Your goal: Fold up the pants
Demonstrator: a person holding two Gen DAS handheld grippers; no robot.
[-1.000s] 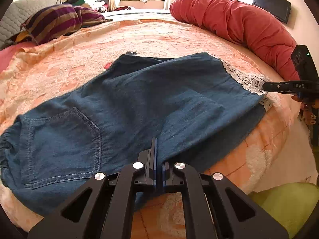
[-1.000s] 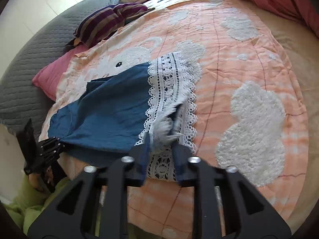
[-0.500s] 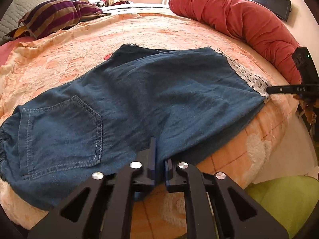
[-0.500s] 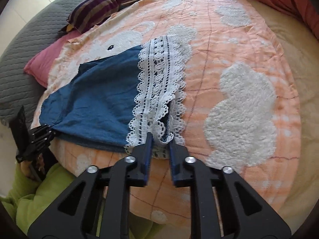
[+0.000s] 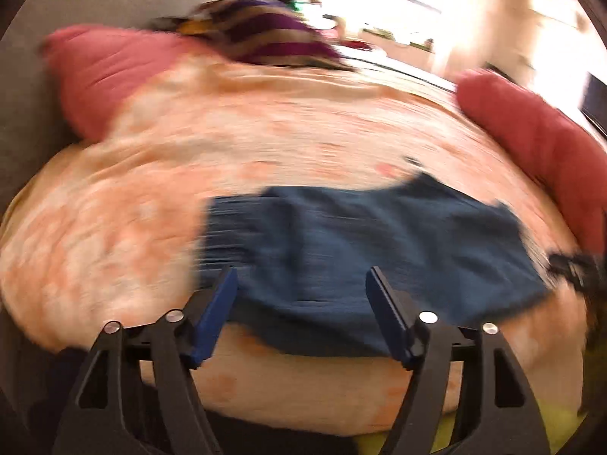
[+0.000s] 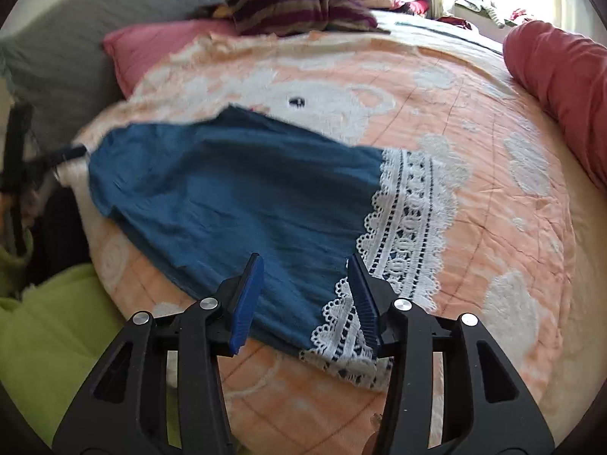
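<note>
The blue denim pants (image 6: 235, 193) lie flat on the peach bedspread (image 6: 493, 204), with a white lace hem (image 6: 409, 212) at the right end. My right gripper (image 6: 305, 265) is open and empty, just above the near edge of the pants by the lace. In the blurred left wrist view the pants (image 5: 364, 250) lie straight ahead. My left gripper (image 5: 303, 276) is open and empty over their near edge. The left gripper also shows at the far left of the right wrist view (image 6: 64, 153), and the right gripper at the right edge of the left wrist view (image 5: 569, 265).
A pink pillow (image 6: 159, 45) and a striped cushion (image 6: 296, 7) lie at the head of the bed. A long red bolster (image 6: 561, 76) runs along the right side. A grey quilted headboard (image 6: 57, 60) stands at the left. Green fabric (image 6: 49, 341) lies below the bed's near edge.
Both grippers have let go of the pants and opened. Both have swung to new viewpoints along the near edge; the left view is blurred by motion. The pants now lie flat.
</note>
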